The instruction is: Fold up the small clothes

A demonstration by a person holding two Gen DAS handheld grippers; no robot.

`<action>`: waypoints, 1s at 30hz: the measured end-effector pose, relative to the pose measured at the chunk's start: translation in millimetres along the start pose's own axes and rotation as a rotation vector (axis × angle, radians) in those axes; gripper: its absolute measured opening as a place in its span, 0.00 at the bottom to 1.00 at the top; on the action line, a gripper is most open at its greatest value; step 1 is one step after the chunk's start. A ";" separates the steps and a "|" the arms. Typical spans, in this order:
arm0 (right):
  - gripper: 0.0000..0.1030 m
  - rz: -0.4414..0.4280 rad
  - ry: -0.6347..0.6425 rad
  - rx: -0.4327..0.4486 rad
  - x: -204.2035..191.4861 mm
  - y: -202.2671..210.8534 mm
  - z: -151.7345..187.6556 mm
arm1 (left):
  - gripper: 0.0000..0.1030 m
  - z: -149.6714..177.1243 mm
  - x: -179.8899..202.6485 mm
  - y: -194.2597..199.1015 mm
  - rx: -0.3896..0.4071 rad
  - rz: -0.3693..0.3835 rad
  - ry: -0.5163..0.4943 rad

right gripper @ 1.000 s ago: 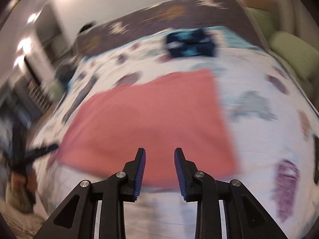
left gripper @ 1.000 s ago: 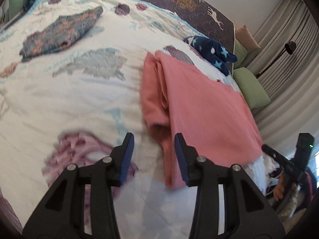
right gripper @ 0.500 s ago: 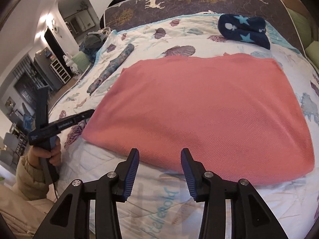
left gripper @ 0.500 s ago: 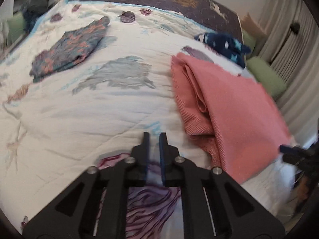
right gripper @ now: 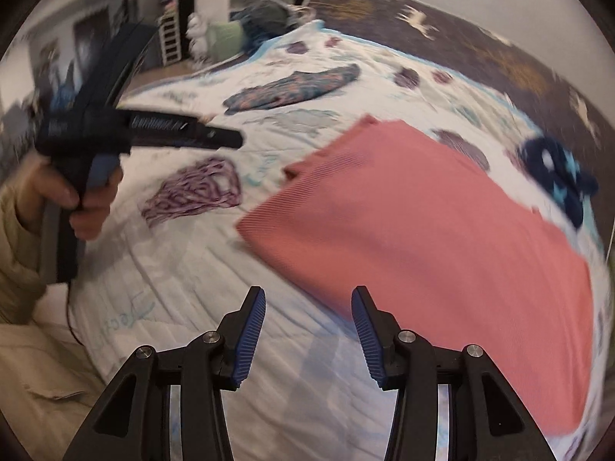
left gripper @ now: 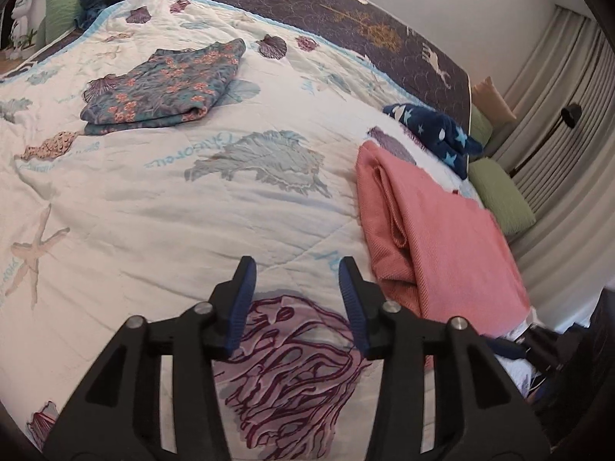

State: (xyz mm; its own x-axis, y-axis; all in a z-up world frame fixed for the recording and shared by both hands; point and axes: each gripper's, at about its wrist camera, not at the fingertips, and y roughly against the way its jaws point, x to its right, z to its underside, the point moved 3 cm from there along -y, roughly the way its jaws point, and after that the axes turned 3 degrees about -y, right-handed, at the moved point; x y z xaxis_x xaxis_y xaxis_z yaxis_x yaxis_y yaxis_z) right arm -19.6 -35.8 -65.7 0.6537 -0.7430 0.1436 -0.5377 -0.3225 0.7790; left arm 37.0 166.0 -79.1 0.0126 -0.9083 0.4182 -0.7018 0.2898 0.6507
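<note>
Both grippers empty right now. My left gripper (left gripper: 295, 299) has its jaws opening, nothing between them, just quilt (left gripper: 153, 211) and the purple coral print below. Right gripper (right gripper: 309, 330) is also opening, empty, with the near edge of the pink garment (right gripper: 442, 238) just beside its right finger. The garment lies flat on the quilt, already folded over, layered edges stacked on its left side. Risk: if I bite that stacked edge I'd probably catch only the top layer and the fold peels apart. Right view is blurred, so edge alignment is a guess. Floral folded piece (left gripper: 165, 84) and the navy star item (left gripper: 434, 130) sit well apart.
</note>
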 end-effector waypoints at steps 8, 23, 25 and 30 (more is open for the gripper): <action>0.46 0.185 0.080 0.063 -30.4 -33.2 -14.9 | 0.51 -2.8 -8.9 3.8 0.014 0.039 0.040; 0.04 0.071 -0.249 0.148 16.0 -30.0 -30.6 | 0.56 -16.3 3.3 -5.3 -0.005 0.061 -0.013; 0.04 0.017 -0.312 0.170 26.9 -22.1 -31.5 | 0.57 -18.3 6.4 -9.3 -0.015 0.062 -0.014; 0.04 -0.076 -0.403 0.170 41.4 -17.0 -29.3 | 0.67 -26.2 18.3 -19.5 -0.031 0.107 -0.010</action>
State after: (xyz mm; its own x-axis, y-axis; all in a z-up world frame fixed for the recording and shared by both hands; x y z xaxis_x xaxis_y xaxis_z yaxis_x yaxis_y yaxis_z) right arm 32.2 -43.9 -55.1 0.4533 -0.8718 -0.1857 -0.5981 -0.4520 0.6618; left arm 69.6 151.6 -67.6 -0.0683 -0.8748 0.4797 -0.6766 0.3939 0.6221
